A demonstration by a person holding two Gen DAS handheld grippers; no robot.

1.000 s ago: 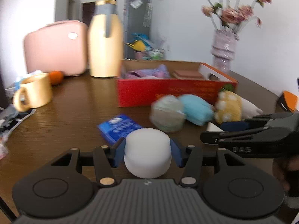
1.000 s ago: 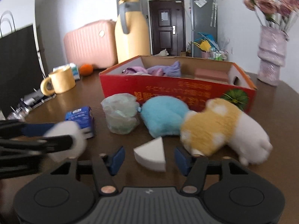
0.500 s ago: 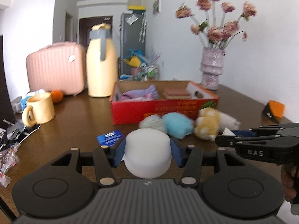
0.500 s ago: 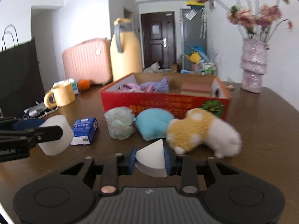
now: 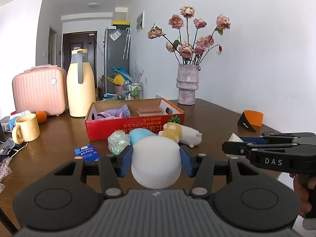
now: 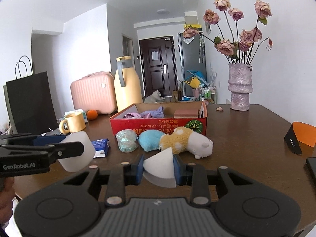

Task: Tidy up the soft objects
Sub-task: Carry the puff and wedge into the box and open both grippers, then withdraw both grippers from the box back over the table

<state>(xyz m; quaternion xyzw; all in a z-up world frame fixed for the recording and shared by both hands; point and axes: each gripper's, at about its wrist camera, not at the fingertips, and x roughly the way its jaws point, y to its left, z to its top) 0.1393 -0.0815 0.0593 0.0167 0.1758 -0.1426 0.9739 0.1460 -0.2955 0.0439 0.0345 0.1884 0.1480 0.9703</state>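
Observation:
My left gripper is shut on a round white sponge and holds it above the table; it also shows in the right wrist view. My right gripper is shut on a white wedge sponge, also held above the table. A red cardboard box stands ahead with a purple cloth and a pink-brown sponge inside. In front of the box lie a pale green bundle, a blue plush and a yellow-and-white plush animal.
A blue tissue packet lies left of the soft things. A yellow mug, an orange, a yellow jug and a pink case stand at back left. A flower vase stands back right, an orange-black object at right.
Both grippers have lifted and pulled back from the box. The right gripper closed on the wedge sponge and raised it off the table. The left kept the round sponge.

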